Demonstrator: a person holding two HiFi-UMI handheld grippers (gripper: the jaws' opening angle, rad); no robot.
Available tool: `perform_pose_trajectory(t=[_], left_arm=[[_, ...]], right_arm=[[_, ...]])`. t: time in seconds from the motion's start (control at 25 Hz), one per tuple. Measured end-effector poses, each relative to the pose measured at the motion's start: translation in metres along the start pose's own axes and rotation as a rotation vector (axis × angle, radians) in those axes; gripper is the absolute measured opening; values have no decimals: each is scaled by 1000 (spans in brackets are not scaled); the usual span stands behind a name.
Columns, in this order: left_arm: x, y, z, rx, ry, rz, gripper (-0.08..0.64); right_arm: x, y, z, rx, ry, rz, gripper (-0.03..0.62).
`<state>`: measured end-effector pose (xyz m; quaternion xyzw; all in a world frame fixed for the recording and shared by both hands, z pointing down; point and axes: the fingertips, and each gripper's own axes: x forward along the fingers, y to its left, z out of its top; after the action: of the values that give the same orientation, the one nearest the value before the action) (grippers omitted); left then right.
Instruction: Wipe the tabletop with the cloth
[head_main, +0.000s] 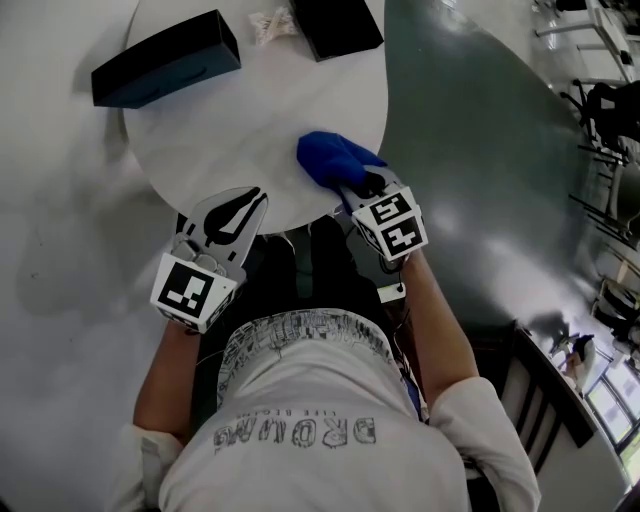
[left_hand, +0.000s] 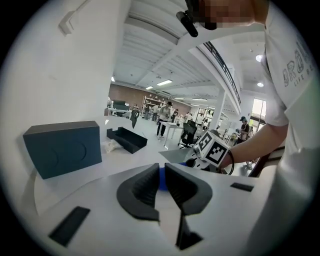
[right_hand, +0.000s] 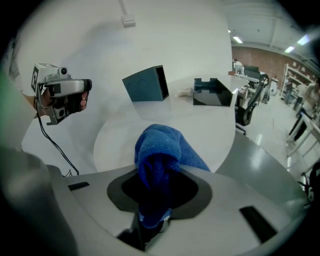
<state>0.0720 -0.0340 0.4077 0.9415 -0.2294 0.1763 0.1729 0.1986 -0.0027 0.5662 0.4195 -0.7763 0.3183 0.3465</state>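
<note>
Right gripper (right_hand: 156, 182): my fingers are clamped tight on the blue cloth (right_hand: 159, 150). It's a fluffy, bunched wad bulging out ahead of them, lying on the round white desk (head_main: 250, 130) near its front edge. Left gripper (left_hand: 161, 181) hovers at that same edge, well apart from the cloth, fingers drawn together on nothing. Farther out on the desk sit a dark box (head_main: 165, 60) and an open black tray (head_main: 335, 25).

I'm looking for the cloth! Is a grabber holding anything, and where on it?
The right gripper holds the fluffy blue cloth by one bunched-up end; the rest lies on the round white table. The left gripper, jaws together, holds nothing.
</note>
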Motion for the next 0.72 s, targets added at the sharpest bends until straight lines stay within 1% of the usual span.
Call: perform_pose_trajectory(t=[0.16, 0.36, 0.56, 0.72], left_arm=[[13, -9, 8, 12, 6, -20, 51], [19, -14, 13, 26, 5, -27, 51], [11, -13, 14, 27, 5, -8, 51], [1, -9, 21, 33, -10, 14, 51]], right_arm=[[-8, -12, -7, 26, -5, -10, 100], [-9, -15, -8, 33, -13, -10, 100], [-12, -14, -4, 40, -26, 0, 100], [-27, -14, 10, 28, -64, -12, 100]])
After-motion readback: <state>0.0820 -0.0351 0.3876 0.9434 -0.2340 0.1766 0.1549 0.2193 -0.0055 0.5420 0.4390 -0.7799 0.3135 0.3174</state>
